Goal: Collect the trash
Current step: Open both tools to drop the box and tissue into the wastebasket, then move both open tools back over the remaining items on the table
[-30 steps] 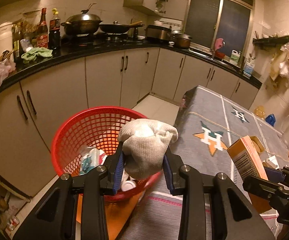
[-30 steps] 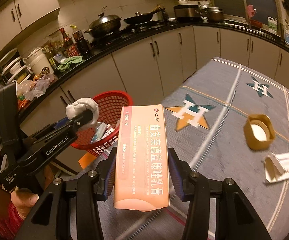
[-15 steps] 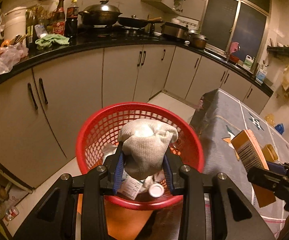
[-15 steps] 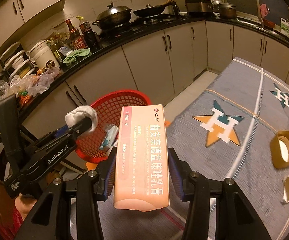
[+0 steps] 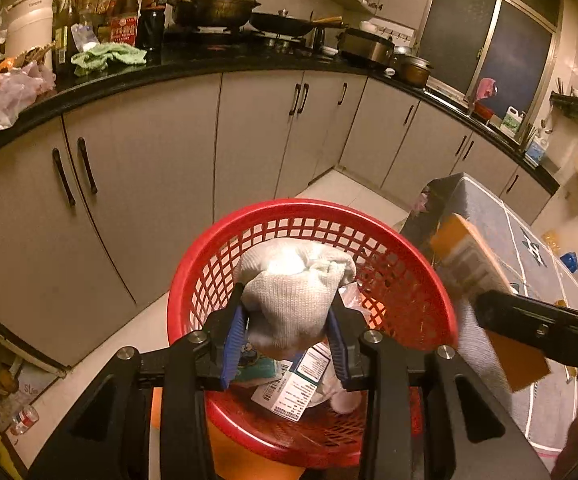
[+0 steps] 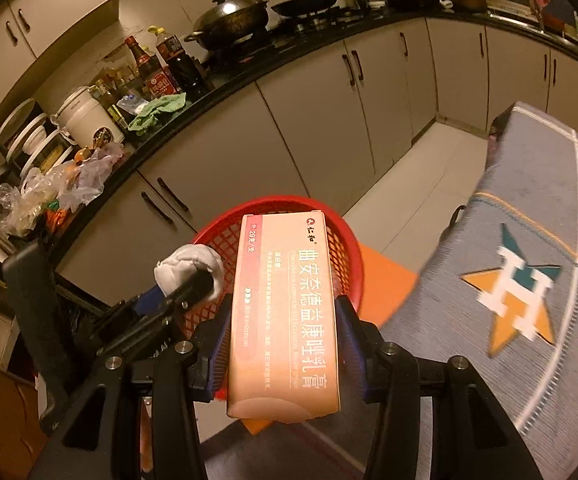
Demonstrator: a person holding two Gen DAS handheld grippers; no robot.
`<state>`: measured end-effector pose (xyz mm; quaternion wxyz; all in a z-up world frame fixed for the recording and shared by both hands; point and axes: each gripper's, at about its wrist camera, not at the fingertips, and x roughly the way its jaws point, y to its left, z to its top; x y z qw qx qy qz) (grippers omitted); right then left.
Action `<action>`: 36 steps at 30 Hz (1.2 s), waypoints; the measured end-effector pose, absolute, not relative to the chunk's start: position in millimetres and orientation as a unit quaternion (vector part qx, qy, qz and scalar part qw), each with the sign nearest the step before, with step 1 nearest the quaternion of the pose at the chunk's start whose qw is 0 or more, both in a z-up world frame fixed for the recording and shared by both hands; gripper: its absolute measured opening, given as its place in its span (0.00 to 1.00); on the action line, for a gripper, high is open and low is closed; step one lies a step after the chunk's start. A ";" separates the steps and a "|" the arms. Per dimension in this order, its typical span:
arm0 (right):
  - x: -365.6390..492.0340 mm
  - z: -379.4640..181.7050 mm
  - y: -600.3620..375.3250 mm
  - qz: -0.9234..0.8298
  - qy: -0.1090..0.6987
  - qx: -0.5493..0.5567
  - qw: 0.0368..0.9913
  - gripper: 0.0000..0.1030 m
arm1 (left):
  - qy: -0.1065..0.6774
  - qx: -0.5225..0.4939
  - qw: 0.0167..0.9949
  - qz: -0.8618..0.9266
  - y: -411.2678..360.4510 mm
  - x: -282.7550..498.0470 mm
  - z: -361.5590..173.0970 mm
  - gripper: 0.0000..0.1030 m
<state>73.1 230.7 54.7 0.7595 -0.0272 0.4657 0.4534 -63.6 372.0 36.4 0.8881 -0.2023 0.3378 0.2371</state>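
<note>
Your left tongs clamp the balled grey sock directly above the red basket, so part them there and let it fall among the litter inside. Your right tongs grip the pink carton over the basket's near rim; carry it further above the basket before releasing. Right of the basket stands the cloth-covered surface; behind it, kitchen cabinets
</note>
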 end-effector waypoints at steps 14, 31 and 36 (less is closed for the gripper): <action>84.0 50.5 229.8 0.444 0.471 0.006 0.762 0.59 | 0.330 -0.218 0.888 0.236 380.2 -68.5 39.2 0.59; 71.4 60.2 65.6 0.382 0.471 0.096 0.790 0.59 | 0.307 -0.123 0.930 0.161 259.7 -96.9 106.8 0.60; 73.8 66.0 -14.4 0.329 0.441 0.076 0.832 0.59 | 0.315 -0.087 0.937 0.121 211.3 -82.0 118.4 0.60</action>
